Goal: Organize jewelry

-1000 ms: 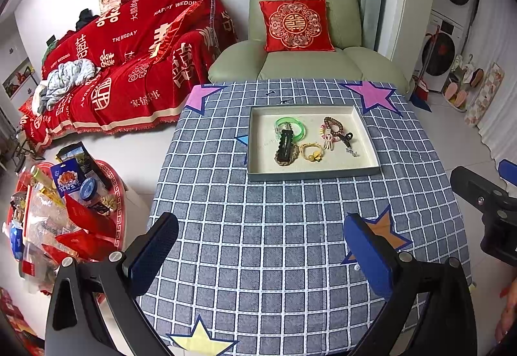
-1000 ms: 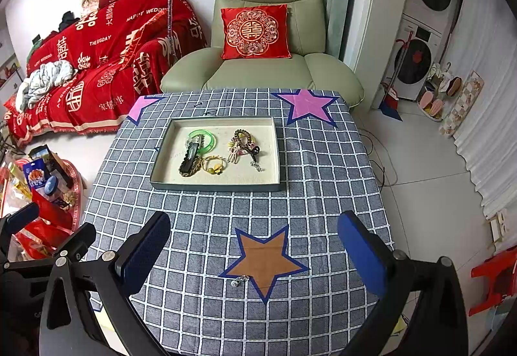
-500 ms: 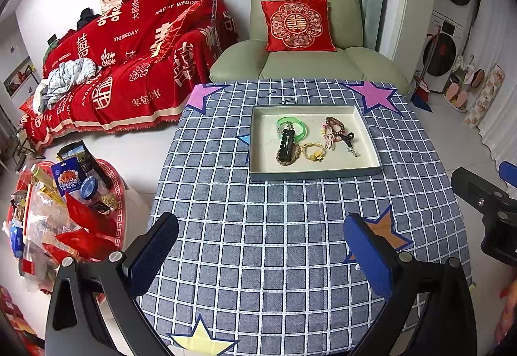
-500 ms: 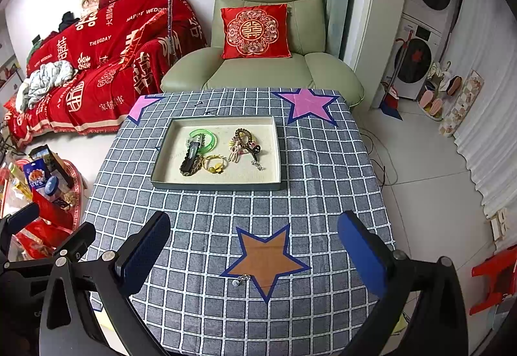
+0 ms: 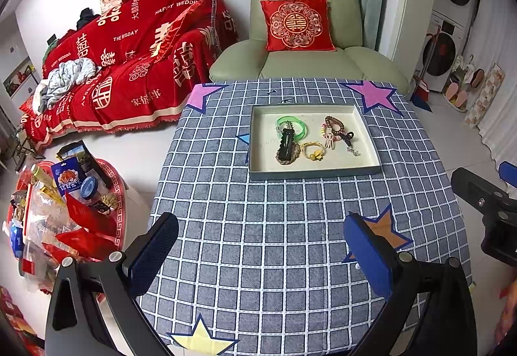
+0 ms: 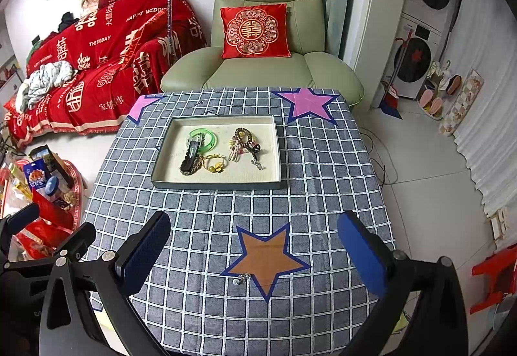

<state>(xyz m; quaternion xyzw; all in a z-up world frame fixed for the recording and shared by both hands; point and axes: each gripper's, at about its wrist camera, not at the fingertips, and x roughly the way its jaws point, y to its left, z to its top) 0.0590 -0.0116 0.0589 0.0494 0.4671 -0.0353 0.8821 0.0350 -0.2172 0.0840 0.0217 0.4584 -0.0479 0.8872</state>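
A shallow grey tray (image 5: 315,173) (image 6: 219,184) with a cream lining sits on the far half of the checked tablecloth. Inside it lie a green bangle (image 5: 291,127) (image 6: 203,138), a black hair clip (image 5: 286,146) (image 6: 190,157), a yellow hair tie (image 5: 312,151) (image 6: 214,162) and a brown beaded bracelet (image 5: 334,126) (image 6: 244,136). A small silver earring (image 6: 241,278) rests on the orange star (image 6: 266,259) near the front. My left gripper (image 5: 260,256) and right gripper (image 6: 253,254) both hover open above the near cloth, holding nothing.
A green armchair (image 6: 265,65) with a red cushion stands behind the table. A red-covered sofa (image 5: 129,58) is at the left, a red tray of snacks (image 5: 61,210) on the floor beside the table. Washing machines (image 6: 426,33) stand at the right.
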